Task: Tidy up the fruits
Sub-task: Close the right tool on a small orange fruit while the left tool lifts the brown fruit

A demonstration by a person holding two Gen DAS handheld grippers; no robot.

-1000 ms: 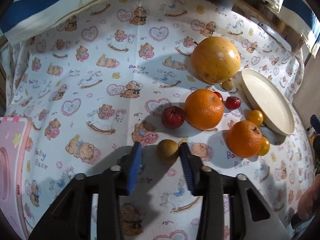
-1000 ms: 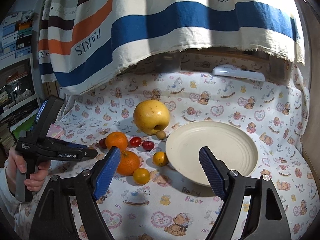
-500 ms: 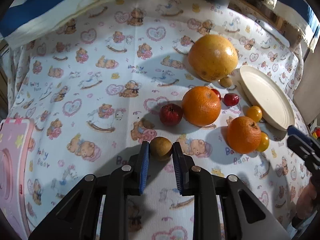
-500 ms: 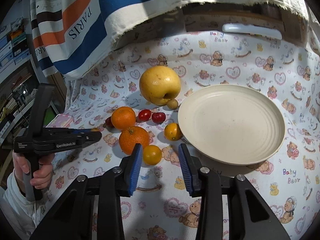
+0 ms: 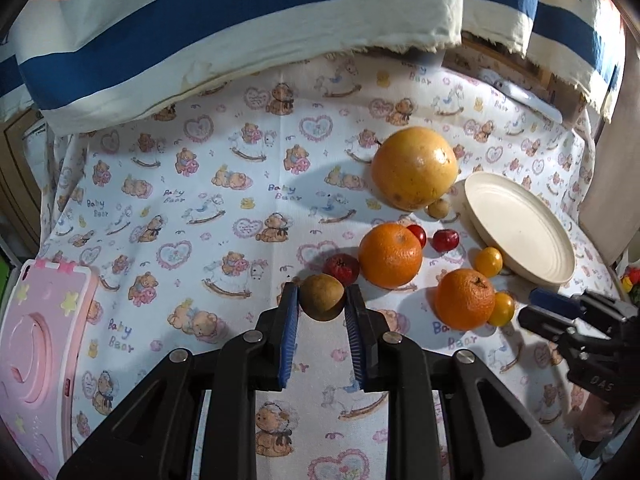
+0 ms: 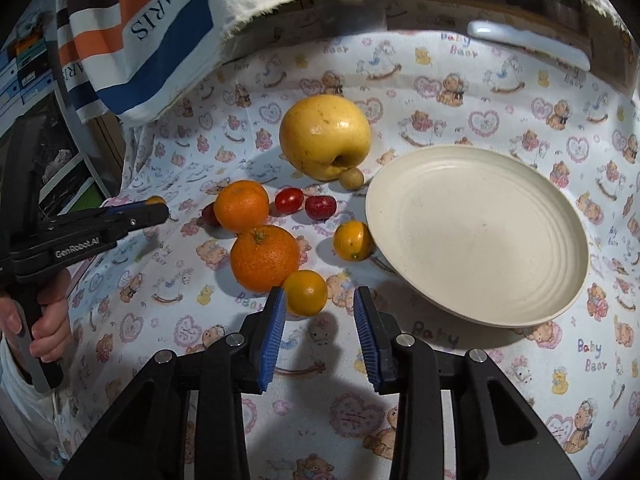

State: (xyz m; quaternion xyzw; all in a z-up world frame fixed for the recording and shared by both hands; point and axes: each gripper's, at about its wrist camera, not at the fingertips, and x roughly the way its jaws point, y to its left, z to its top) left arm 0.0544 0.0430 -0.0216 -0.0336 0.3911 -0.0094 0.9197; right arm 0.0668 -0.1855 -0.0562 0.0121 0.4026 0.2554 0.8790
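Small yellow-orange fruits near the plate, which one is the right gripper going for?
The one beside the nearer orange, just ahead of the right gripper; the other sits against the plate rim.

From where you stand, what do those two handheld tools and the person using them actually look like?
Each tool is black plastic. The right tool and the left tool both have two fingers faced with ribbed blue pads and silver bolts at the joints. Seen side-on, the left one has a pistol-style handle and white "GenRobot.AI" lettering. The person wears a white sleeve.
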